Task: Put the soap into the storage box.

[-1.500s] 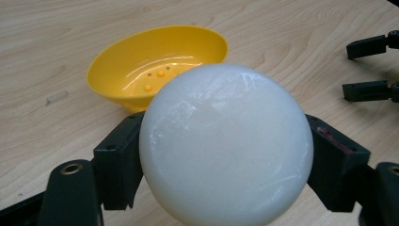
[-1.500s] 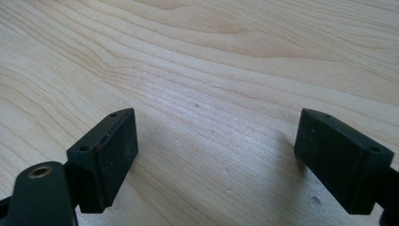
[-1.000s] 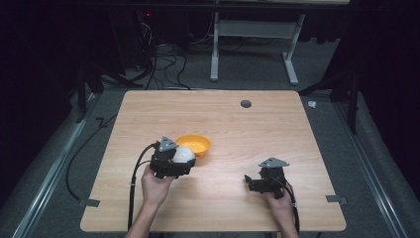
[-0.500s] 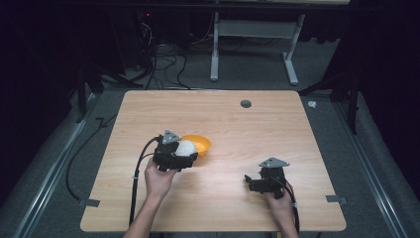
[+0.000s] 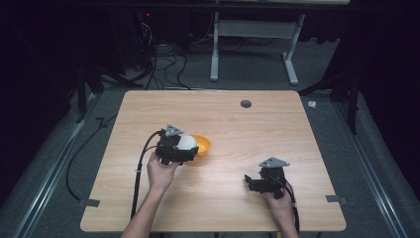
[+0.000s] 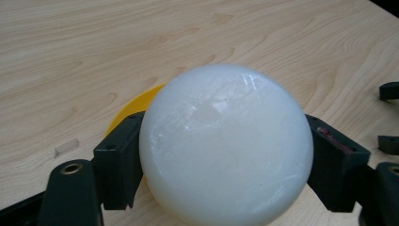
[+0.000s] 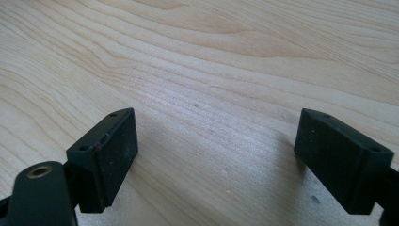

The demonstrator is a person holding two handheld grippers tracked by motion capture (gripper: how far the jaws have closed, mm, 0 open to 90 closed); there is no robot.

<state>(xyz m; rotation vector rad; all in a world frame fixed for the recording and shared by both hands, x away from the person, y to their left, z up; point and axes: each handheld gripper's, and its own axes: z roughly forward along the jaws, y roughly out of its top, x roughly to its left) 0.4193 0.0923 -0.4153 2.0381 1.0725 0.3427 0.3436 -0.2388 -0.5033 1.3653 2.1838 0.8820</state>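
Observation:
My left gripper is shut on a white ball, held just above the near-left rim of an orange bowl at mid-table. In the left gripper view the white ball sits squeezed between both black pads, with the orange bowl partly hidden behind it. My right gripper rests low over the wood at the front right, open, its jaws wide apart in the right gripper view with bare table between them; one pad shows at the left.
The wooden table has a small dark round hole near its far edge. Black cables trail from each gripper toward the front. A metal stand and more cables lie on the floor beyond the table.
My left gripper has carried the white ball up and to the right, closer over the orange bowl. The right gripper has stayed in place.

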